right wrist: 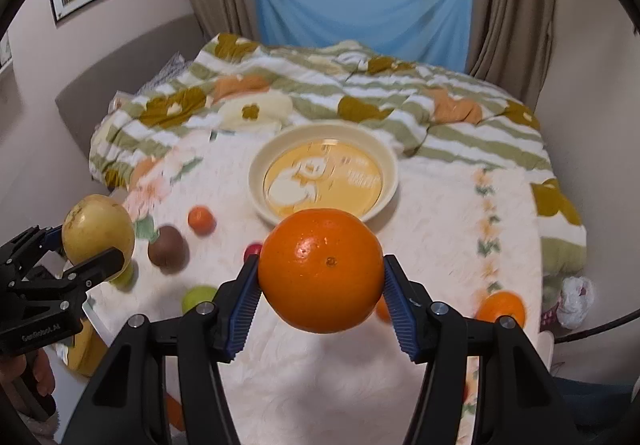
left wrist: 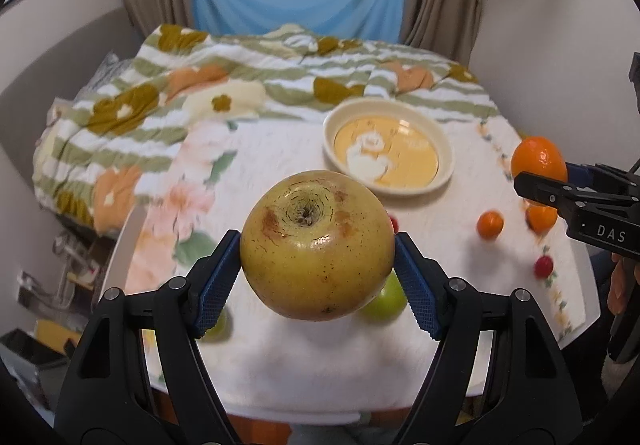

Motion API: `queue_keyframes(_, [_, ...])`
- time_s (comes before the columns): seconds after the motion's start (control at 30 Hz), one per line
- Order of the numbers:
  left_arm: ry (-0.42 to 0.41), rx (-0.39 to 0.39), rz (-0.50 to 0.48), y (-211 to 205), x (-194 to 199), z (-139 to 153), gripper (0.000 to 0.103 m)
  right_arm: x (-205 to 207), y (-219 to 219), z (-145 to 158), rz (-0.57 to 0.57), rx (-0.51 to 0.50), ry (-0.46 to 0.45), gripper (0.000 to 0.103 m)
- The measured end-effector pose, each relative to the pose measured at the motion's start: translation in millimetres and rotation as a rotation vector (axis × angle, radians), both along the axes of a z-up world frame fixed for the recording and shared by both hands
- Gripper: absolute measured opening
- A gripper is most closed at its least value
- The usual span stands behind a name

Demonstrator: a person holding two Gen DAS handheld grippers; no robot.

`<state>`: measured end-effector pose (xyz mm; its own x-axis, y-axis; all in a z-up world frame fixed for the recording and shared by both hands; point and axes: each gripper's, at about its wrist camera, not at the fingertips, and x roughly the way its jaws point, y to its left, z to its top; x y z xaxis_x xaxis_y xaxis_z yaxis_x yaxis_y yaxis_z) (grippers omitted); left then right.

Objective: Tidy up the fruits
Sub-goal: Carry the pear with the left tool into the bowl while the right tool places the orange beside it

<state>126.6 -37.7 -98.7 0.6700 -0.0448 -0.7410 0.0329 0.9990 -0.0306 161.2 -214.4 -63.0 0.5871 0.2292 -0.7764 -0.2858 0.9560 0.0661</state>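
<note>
The tabletop (left wrist: 304, 365) is covered by a white cloth, and its rounded near edge is seen at the bottom of the left wrist view. A wide bare part of the cloth lies in front of both grippers. Behind the tabletop a flowered blanket (left wrist: 152, 101) is spread, and it reaches up to the far rim of the cream bowl (right wrist: 390, 181). The bowl is seen empty, with a yellow picture on its bottom.

Small fruits are scattered on the cloth: a small orange (left wrist: 490, 224) and a red fruit (left wrist: 543, 266) toward the right edge, a green fruit (left wrist: 386, 303) partly hidden under the held apple, and a brown kiwi (right wrist: 167, 245) near the left side. Between these fruits and the bowl, free cloth is left.

The left gripper (left wrist: 318, 277) is held above the cloth. Its blue pads (left wrist: 216, 287) are pressed on both sides of a yellow apple (left wrist: 316, 245), which is carried with the stem end toward the camera.

The right gripper (right wrist: 322, 299) is also held above the cloth. A large orange (right wrist: 320, 269) is pinched between its pads, just in front of the near rim of the bowl as the view shows it.
</note>
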Motion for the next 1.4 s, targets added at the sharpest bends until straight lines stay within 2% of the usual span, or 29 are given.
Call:
queue_keyframes(0.27, [-0.04,-0.026,-0.067,-2,59,23,0.083,31,-6,23,-0.044,-0.001,-0.056,0.055])
queue_keyframes(0.5, [-0.024,-0.057,-0.163,-5,131,20,0.083,73,-7,22,-0.112,0.009,-0.06,0.055])
queue_keyframes(0.77, [0.045,-0.074,-0.294,-17,217,-8,0.083,122,-7,3,-0.223,0.033,-0.004,0.055])
queue_keyframes(0.93, [0.087,-0.053,-0.368,-34,255,-35,0.083,145,-11,-15,-0.284,0.053,0.039,0.055])
queue_keyframes(1.13, [0.12,0.016,-0.438,-59,278,-64,0.083,162,-17,-32,-0.324,0.058,0.083,0.055])
queue_keyframes(1.4, [0.15,0.084,-0.526,-87,287,-89,0.083,169,-29,-45,-0.375,0.061,0.126,0.055])
